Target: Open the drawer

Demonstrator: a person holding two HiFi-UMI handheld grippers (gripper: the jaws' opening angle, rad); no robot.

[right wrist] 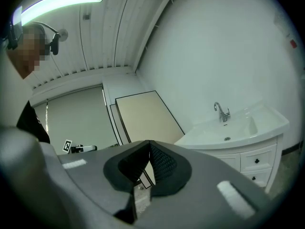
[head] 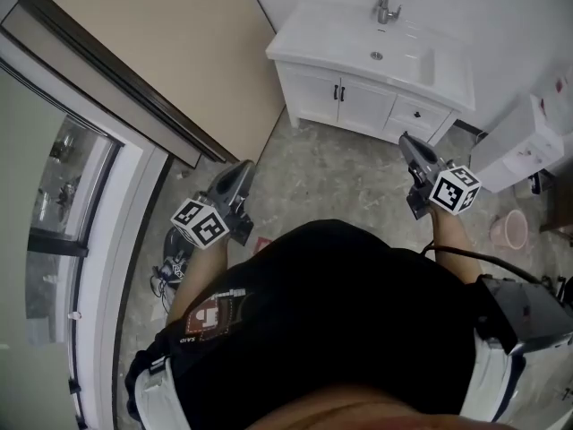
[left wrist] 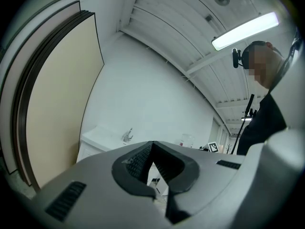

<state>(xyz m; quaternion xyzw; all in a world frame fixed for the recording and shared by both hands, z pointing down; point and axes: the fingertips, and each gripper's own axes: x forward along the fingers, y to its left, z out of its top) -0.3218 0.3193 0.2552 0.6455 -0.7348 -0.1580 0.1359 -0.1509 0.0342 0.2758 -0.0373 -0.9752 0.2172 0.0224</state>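
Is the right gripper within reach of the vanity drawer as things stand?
Probably not yet: the right gripper, shut and empty, looks short of the drawer, with open floor between. Nothing blocks the way.

Vanity cabinet (head: 309, 86) stands far-centre on floor (head: 340, 173), vs far wall (head: 501, 16). Sink basin (head: 403, 56) in its top, faucet (head: 386, 7) at basin's far edge. Drawer (head: 419, 115) in cabinet front, right of the 2 doors (head: 336, 92). Big panel (head: 152, 52) left of cabinet. Bucket (head: 512, 229) on floor at right, nearer than boxy unit (head: 524, 146).
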